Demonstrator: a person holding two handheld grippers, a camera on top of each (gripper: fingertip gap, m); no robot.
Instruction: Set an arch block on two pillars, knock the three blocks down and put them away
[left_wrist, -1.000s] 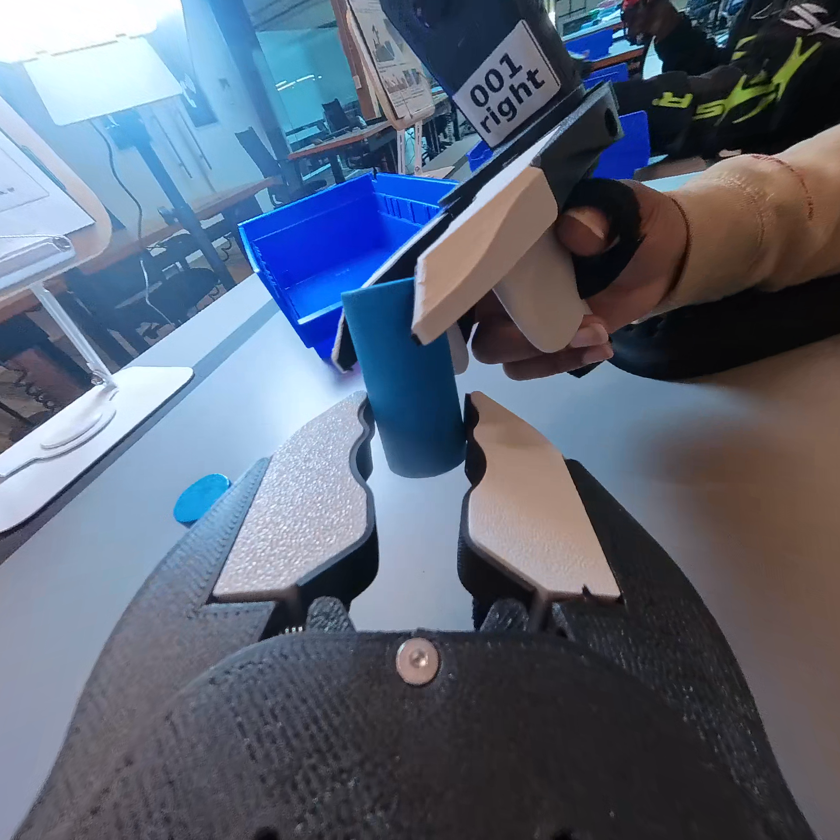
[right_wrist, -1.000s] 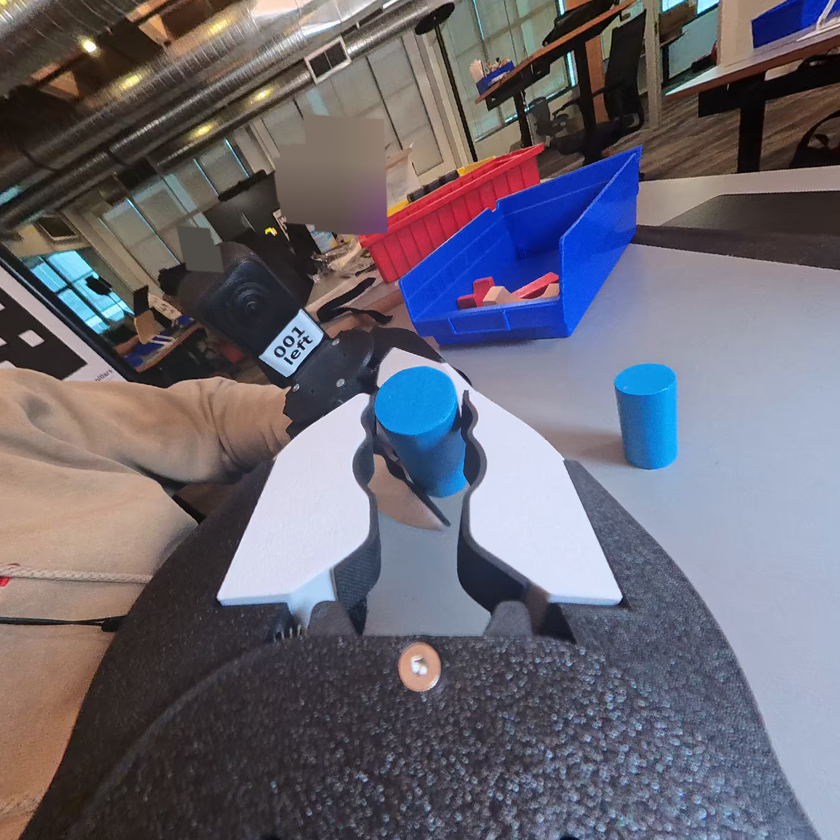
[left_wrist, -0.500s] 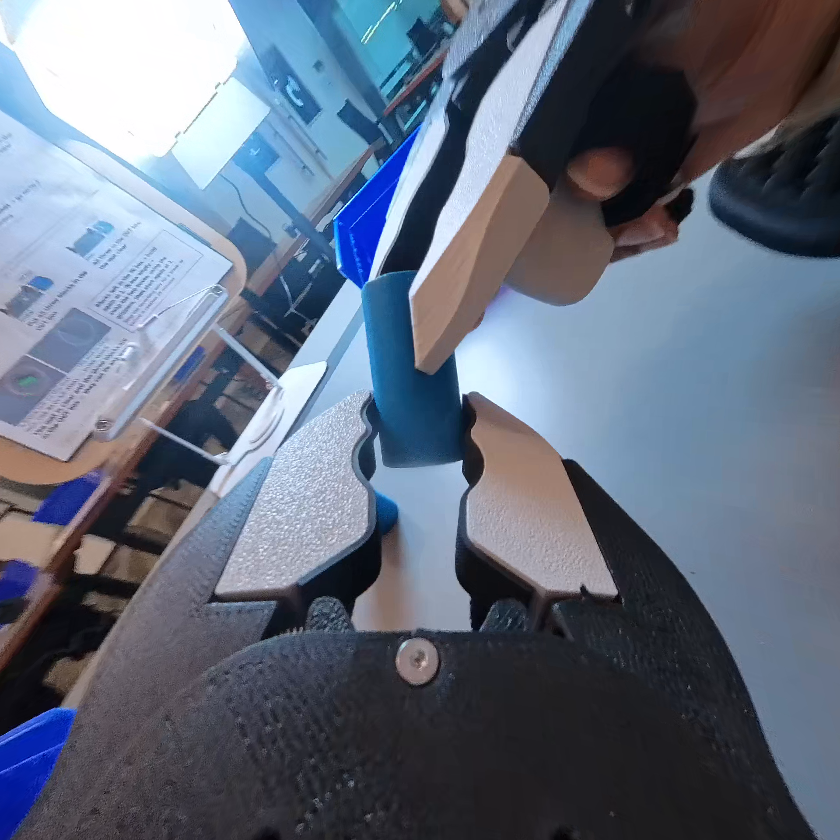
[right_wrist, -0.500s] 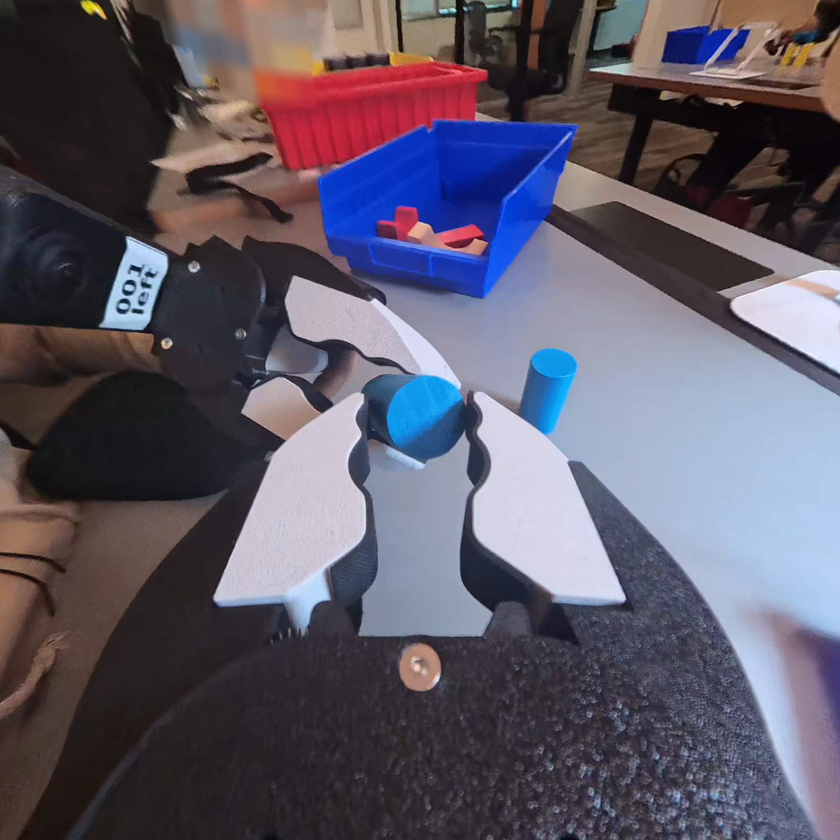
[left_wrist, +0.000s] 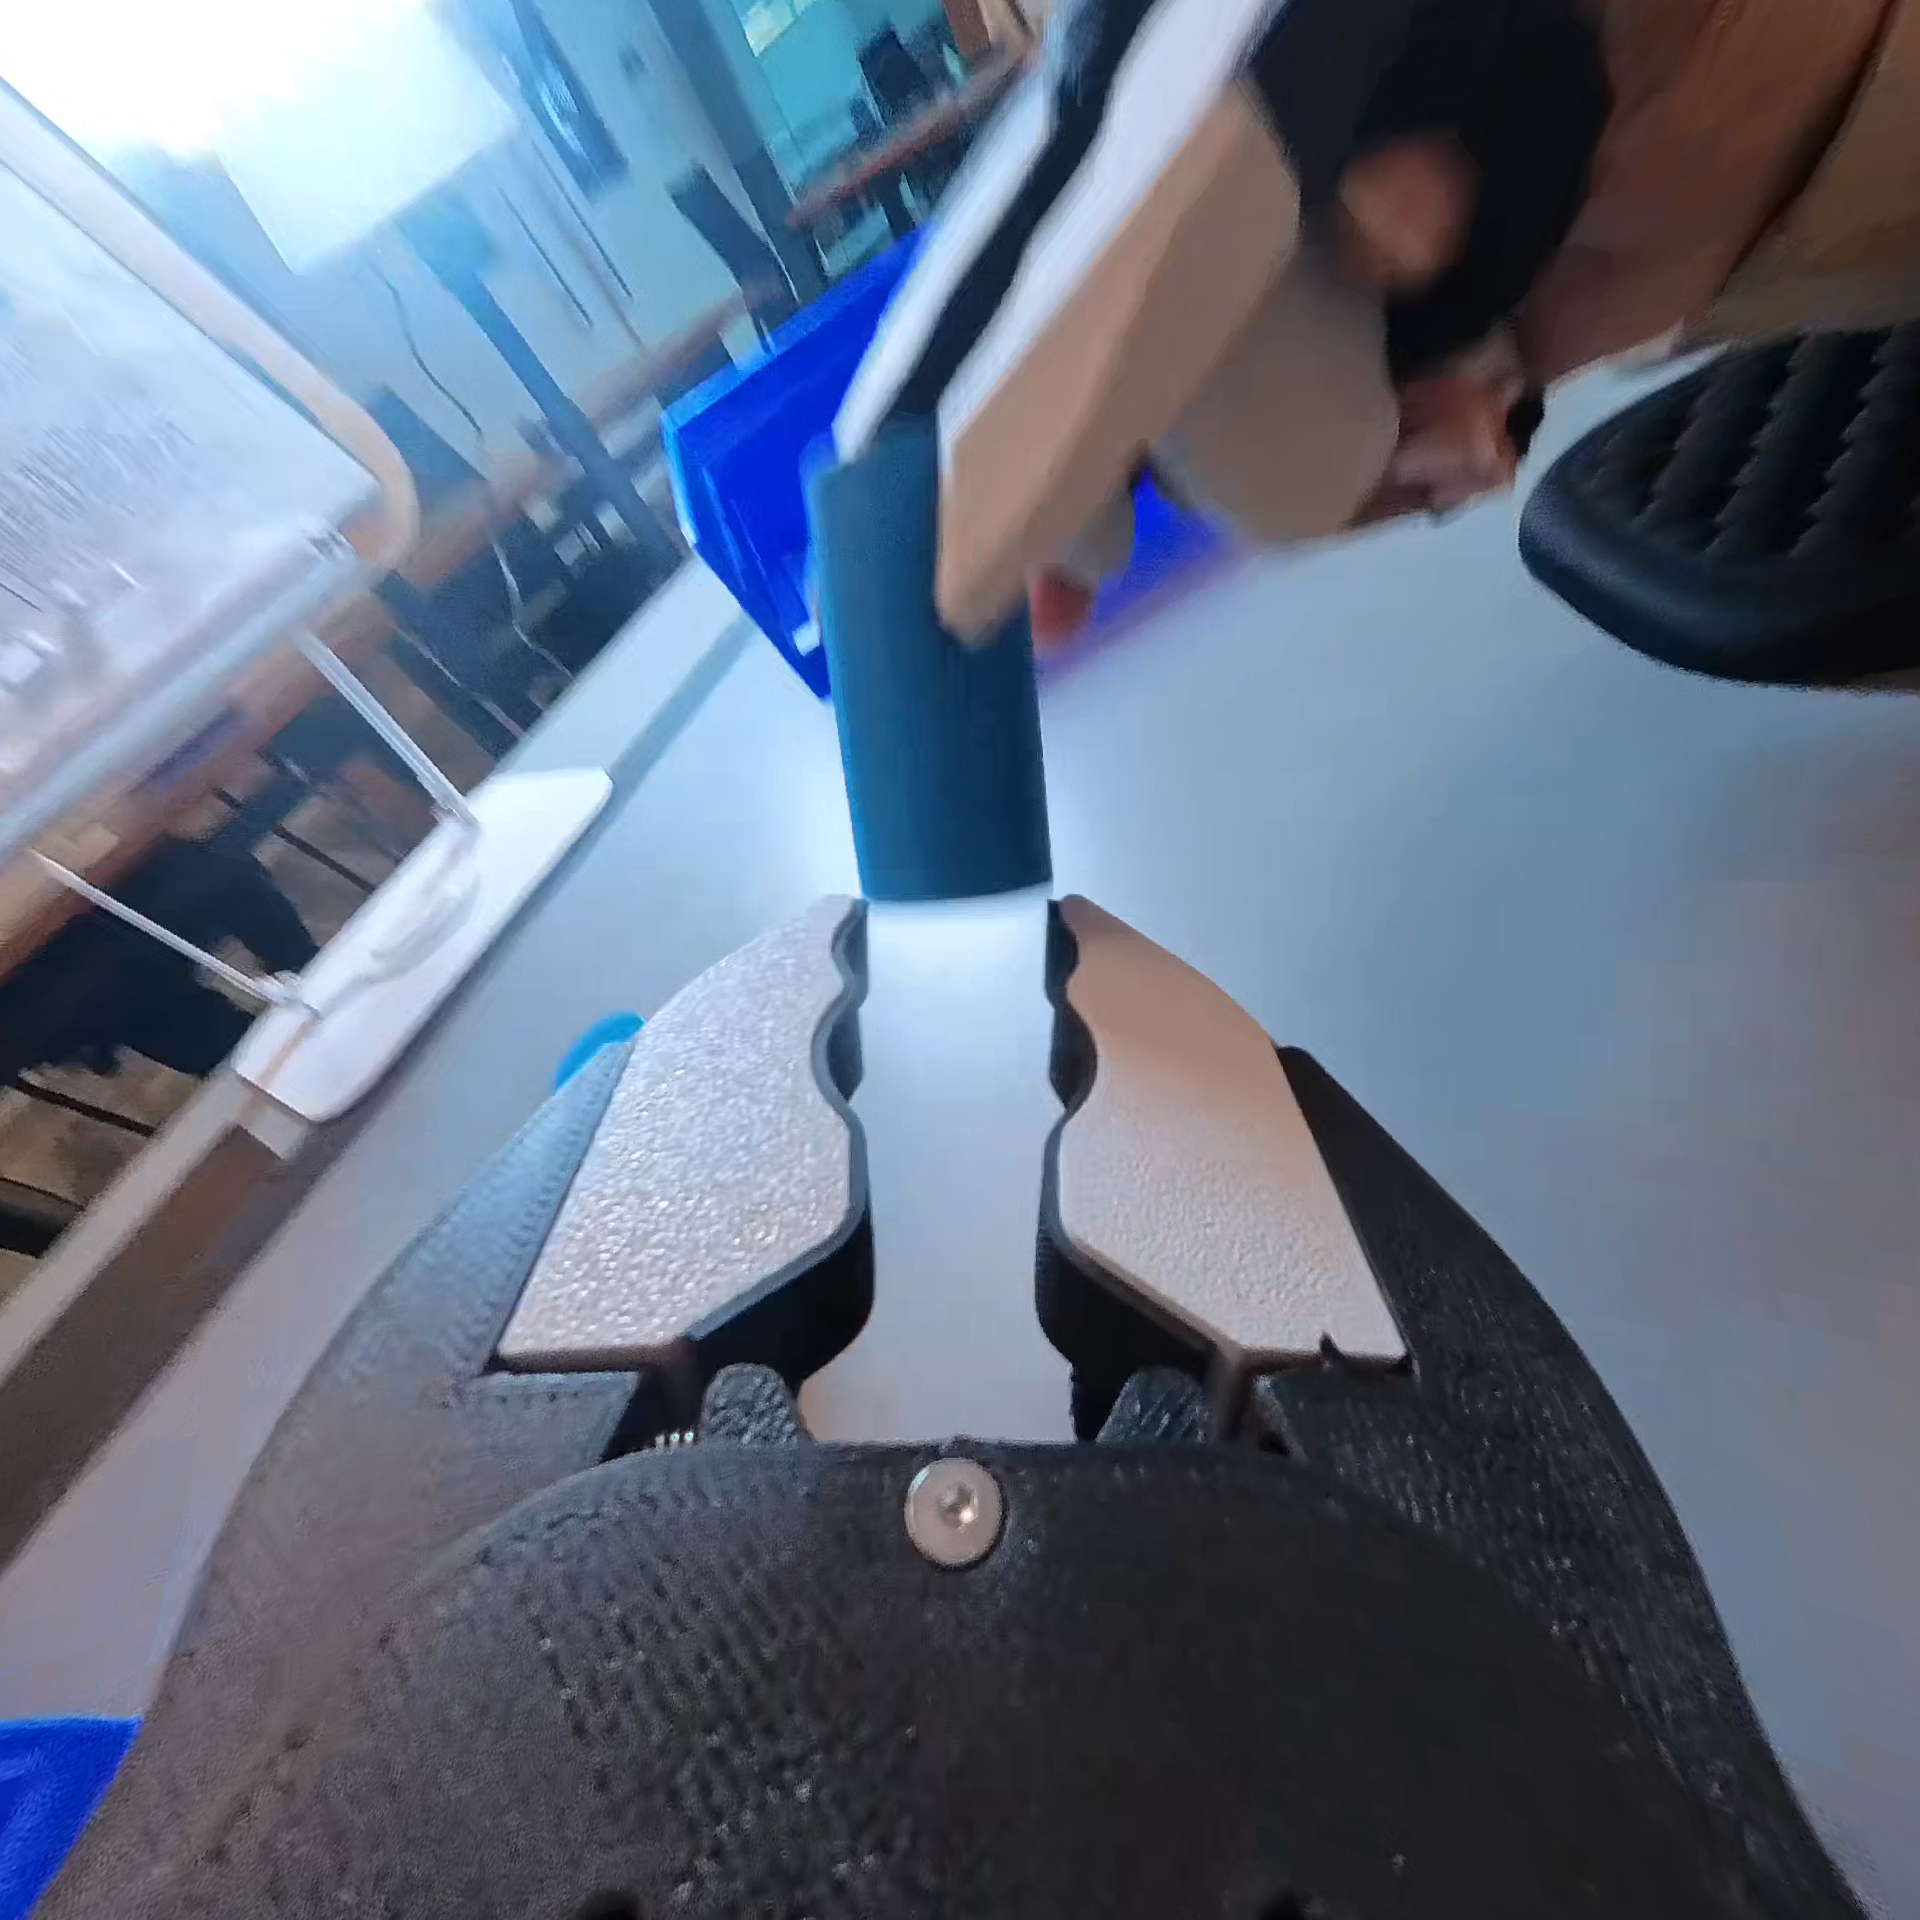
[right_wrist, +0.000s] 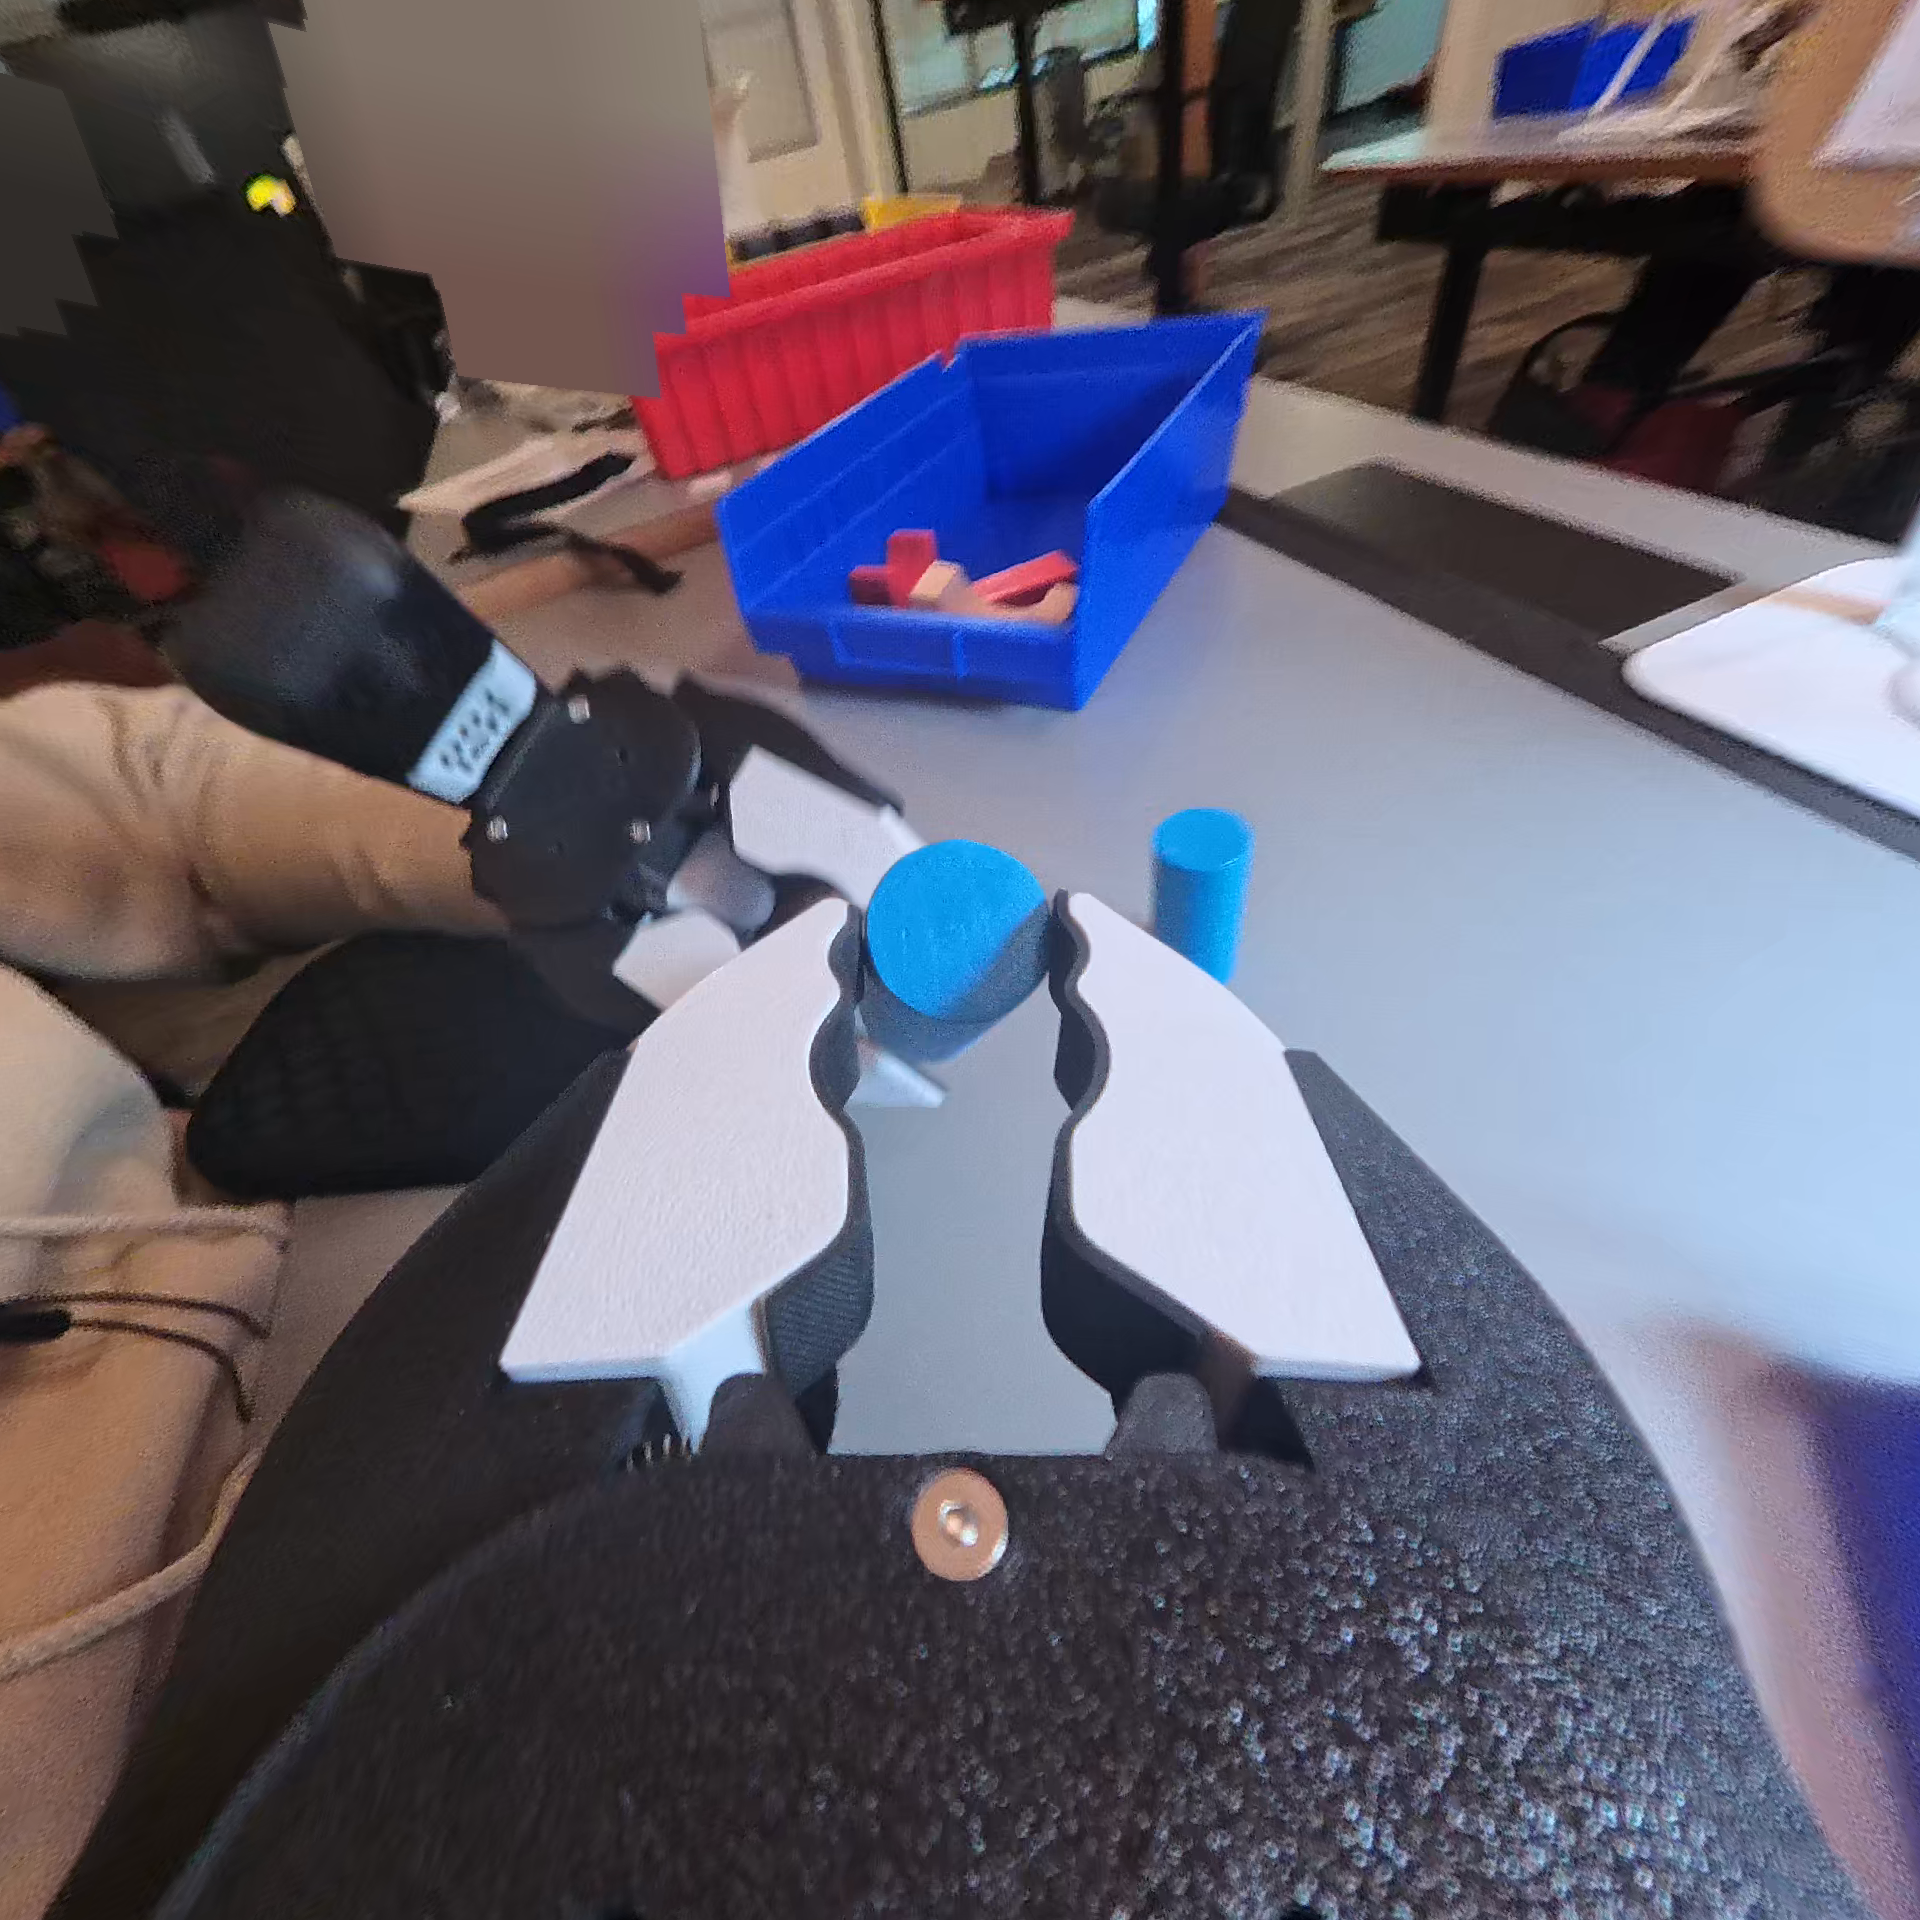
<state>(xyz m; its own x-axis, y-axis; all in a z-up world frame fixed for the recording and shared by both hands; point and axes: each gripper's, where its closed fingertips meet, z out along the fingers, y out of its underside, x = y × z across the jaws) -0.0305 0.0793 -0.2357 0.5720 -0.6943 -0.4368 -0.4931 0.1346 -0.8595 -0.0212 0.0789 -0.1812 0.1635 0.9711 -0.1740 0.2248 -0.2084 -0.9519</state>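
The right gripper (right_wrist: 951, 940) is closed on a blue cylinder (right_wrist: 951, 961), its white fingers (right_wrist: 727, 1122) pressing the upper part from both sides. The cylinder is a plain, matte, round-sided pillar block with a flat circular top. In the left wrist view it stands on the grey table (left_wrist: 1455, 935), a little tilted, with its base just past the left gripper's tips. Whether the base rests fully on the table cannot be told.

The left gripper (left_wrist: 954, 914) is open, its fingers spread with bare table between them and nothing in its grasp.

A second blue cylinder (right_wrist: 1200, 888) of the same kind stands upright on the table, just beyond and to the right of the held one, not touching it. Farther back sits a blue bin (right_wrist: 1164, 499) with red and tan blocks (right_wrist: 966, 592) lying in it, and a red bin (right_wrist: 862, 332) stands behind that.
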